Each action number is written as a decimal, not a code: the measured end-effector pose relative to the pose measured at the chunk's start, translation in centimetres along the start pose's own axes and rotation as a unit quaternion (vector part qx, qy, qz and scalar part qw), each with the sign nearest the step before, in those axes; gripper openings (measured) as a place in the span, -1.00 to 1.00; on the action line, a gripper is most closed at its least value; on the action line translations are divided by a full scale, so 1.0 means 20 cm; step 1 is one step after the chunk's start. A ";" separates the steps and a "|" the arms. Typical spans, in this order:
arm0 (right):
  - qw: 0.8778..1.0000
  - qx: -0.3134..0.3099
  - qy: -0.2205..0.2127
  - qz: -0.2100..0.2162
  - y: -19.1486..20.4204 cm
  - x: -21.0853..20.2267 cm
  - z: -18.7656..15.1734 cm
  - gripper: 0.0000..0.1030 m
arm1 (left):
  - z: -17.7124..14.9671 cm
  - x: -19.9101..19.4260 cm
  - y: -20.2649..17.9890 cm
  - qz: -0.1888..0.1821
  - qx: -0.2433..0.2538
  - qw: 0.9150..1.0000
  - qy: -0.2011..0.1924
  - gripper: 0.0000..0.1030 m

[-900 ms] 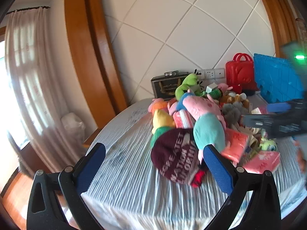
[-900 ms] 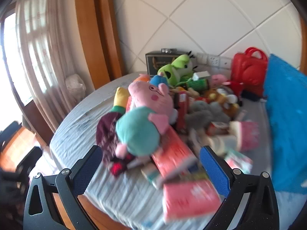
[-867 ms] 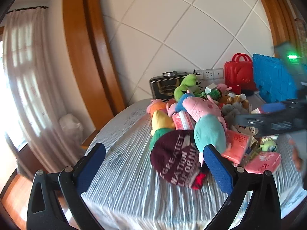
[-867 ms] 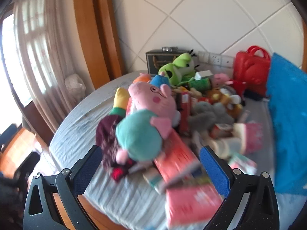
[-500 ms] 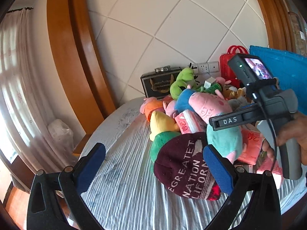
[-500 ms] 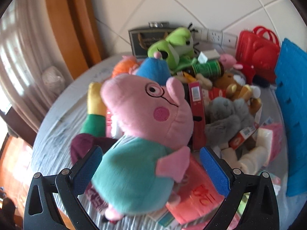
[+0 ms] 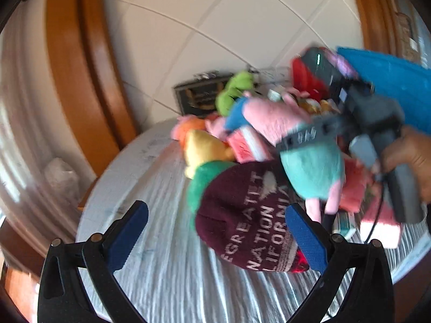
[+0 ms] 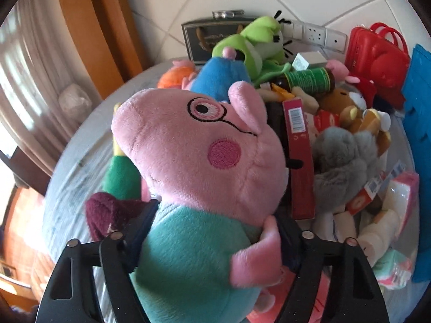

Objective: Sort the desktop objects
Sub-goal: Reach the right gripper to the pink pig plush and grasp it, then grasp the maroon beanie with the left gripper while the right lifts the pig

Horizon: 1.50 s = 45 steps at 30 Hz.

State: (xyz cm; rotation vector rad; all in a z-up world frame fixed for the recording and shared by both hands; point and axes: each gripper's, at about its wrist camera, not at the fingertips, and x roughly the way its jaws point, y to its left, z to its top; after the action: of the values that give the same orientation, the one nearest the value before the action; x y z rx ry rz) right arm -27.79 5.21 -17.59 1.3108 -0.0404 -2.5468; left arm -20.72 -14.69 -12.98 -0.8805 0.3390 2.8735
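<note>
A pink pig plush (image 8: 199, 161) in a teal shirt fills the right wrist view. My right gripper (image 8: 215, 231) is shut on its teal body at the neck, one finger on each side. In the left wrist view the same pig plush (image 7: 309, 161) is held by the right gripper (image 7: 304, 137) above the pile. My left gripper (image 7: 215, 228) is open and empty, low over the striped cloth, with a maroon knit hat (image 7: 250, 220) between its fingers' line and the pile.
A heap of plush toys, red boxes (image 8: 299, 156), a green can (image 8: 309, 79) and a grey plush (image 8: 342, 156) covers the round table (image 7: 150, 255). A blue crate (image 8: 417, 113) and red case (image 8: 374, 51) stand at the right. A dark tin (image 7: 202, 97) stands against the tiled wall.
My right gripper has moved in onto the pig plush and shut on its body, and the plush now looks raised above the pile. My left gripper has stayed open and shifted little.
</note>
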 end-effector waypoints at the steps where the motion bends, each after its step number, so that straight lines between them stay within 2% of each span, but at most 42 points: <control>1: 1.000 0.001 -0.007 0.002 -0.01 -0.03 0.00 0.45 | 0.00 0.03 -0.01 -0.012 0.006 1.000 -0.003 1.00; 7: 0.999 0.011 -0.033 0.000 -0.09 -0.18 -0.02 0.45 | 0.08 0.26 -0.06 -0.075 0.097 0.992 -0.006 1.00; 11: 0.999 0.017 -0.032 0.002 -0.11 -0.22 -0.05 0.45 | 0.13 0.40 -0.01 -0.080 0.138 0.987 0.018 1.00; 13: 0.999 0.016 -0.035 0.003 -0.10 -0.24 -0.05 0.45 | 0.10 0.41 0.04 -0.072 0.136 0.988 0.023 1.00; 18: 0.999 0.008 -0.046 0.009 -0.07 -0.27 -0.05 0.46 | -0.04 0.37 0.13 -0.100 0.075 0.991 0.047 1.00; 21: 0.999 -0.002 -0.047 0.011 -0.04 -0.27 -0.04 0.47 | -0.05 0.36 0.09 -0.108 0.086 0.990 0.037 1.00; 25: 0.999 -0.007 -0.040 0.015 -0.01 -0.26 -0.05 0.47 | 0.04 0.40 0.04 -0.120 0.116 0.986 0.008 1.00; 27: 0.999 -0.010 -0.042 0.012 -0.01 -0.28 -0.06 0.48 | 0.08 0.47 0.02 -0.134 0.127 0.983 0.009 1.00; 29: 0.999 -0.008 -0.043 0.012 -0.02 -0.29 -0.06 0.48 | 0.09 0.53 0.00 -0.167 0.134 0.977 0.018 0.87; 31: 0.999 -0.004 -0.046 0.008 -0.03 -0.30 -0.06 0.48 | 0.08 0.58 -0.05 -0.185 0.144 0.972 0.031 0.39; 32: 0.999 -0.003 -0.047 0.007 -0.04 -0.30 -0.06 0.48 | 0.07 0.60 -0.08 -0.193 0.153 0.969 0.036 0.24; 33: 0.999 0.000 -0.048 0.007 -0.05 -0.31 -0.06 0.48 | 0.06 0.60 -0.10 -0.203 0.156 0.966 0.035 -0.04; 34: 0.999 0.003 -0.049 0.008 -0.06 -0.31 -0.06 0.48 | 0.05 0.59 -0.10 -0.216 0.153 0.964 0.034 -0.24; 36: 0.999 0.007 -0.052 0.009 -0.06 -0.31 -0.06 0.48 | 0.05 0.57 -0.06 -0.237 0.121 0.963 0.035 -0.41; 39: 0.998 0.007 -0.063 0.006 -0.07 -0.35 -0.06 0.48 | 0.06 0.51 0.00 -0.223 0.076 0.971 0.040 -0.54; 42: 0.997 0.009 -0.083 -0.002 -0.09 -0.42 -0.07 0.48 | 0.08 0.39 0.00 -0.196 0.072 0.978 0.027 -0.59; 45: 0.995 0.015 -0.097 -0.009 -0.11 -0.50 -0.08 0.48 | 0.13 0.26 -0.03 -0.184 0.076 0.980 0.011 -0.61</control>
State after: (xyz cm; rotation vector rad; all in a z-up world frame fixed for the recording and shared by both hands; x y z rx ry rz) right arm -21.51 10.06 -10.94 1.0738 -0.1068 -2.6893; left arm -26.41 -13.27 -13.89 -0.8464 0.3504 2.4654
